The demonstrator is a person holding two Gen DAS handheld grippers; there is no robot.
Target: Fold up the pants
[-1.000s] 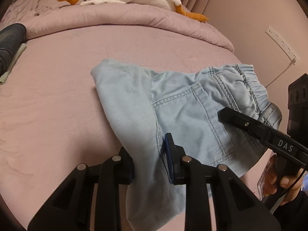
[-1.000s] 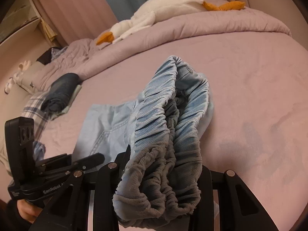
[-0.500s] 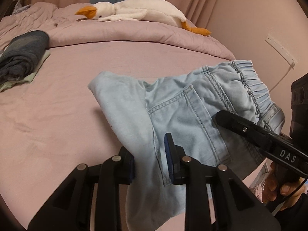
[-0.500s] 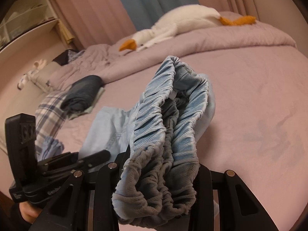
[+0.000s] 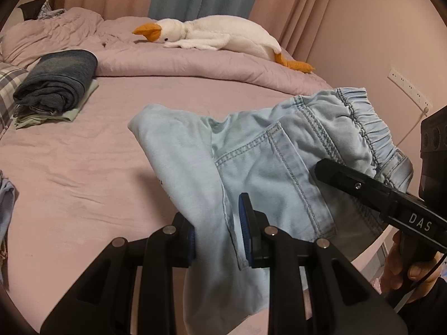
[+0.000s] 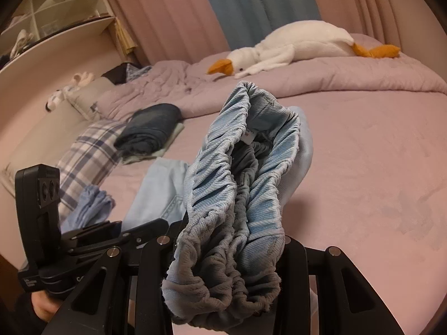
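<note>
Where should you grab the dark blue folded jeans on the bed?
Grip the rolled, rounded fold edge of the dark blue folded jeans, coming from the near, open side of the pink bed. That thick end faces the grippers, and the pale green cloth underneath stays behind.

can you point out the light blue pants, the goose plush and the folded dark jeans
light blue pants [image 5: 282,164], left wrist view, on the back pocket
goose plush [image 5: 223,35], left wrist view, on its white body
folded dark jeans [image 6: 151,127], right wrist view, on the top fold
</note>
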